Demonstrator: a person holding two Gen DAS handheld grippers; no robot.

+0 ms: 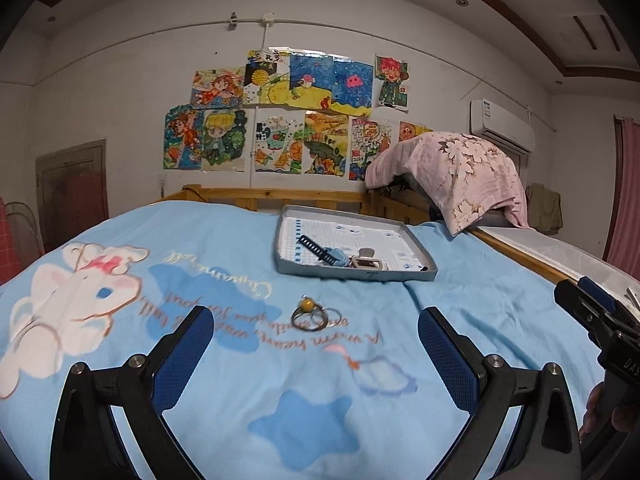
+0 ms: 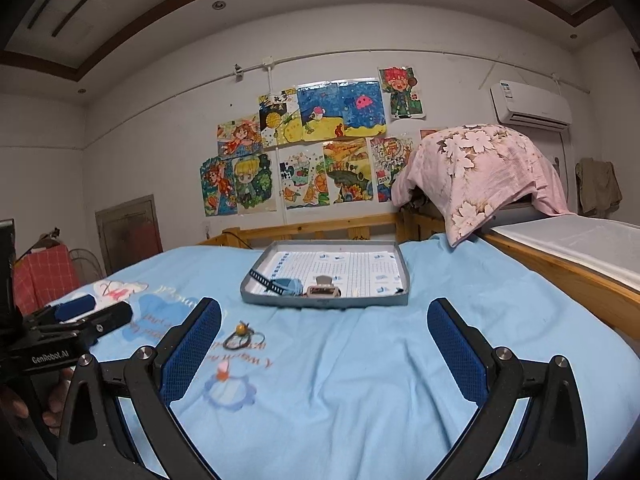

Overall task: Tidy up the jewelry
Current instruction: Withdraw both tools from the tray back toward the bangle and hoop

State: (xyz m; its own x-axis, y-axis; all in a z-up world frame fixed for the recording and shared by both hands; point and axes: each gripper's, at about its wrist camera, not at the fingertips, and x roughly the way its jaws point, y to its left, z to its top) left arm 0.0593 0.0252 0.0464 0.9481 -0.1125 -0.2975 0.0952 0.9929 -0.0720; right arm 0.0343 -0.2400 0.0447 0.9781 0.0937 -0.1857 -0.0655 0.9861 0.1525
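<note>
We hold our left gripper (image 1: 316, 336) with its jaws spread wide and nothing between them, low over the blue blanket (image 1: 240, 360). The rings (image 1: 314, 316) lie on the blanket just ahead of it, short of the gray tray (image 1: 416, 246). Our right gripper (image 2: 324, 332) is likewise wide apart and holds nothing, the rings (image 2: 242, 336) near its left finger.

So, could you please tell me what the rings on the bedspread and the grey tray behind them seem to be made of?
The two overlapping thin rings look like dull silver-grey metal wire; one carries a glossy amber-yellow bead, possibly glass or stone. The shallow grey rectangular tray has thin, matte, folded-looking walls, probably cardboard or a box lid, though thin metal cannot be ruled out. The light blue printed bedspread is soft, wrinkled fabric.
</note>
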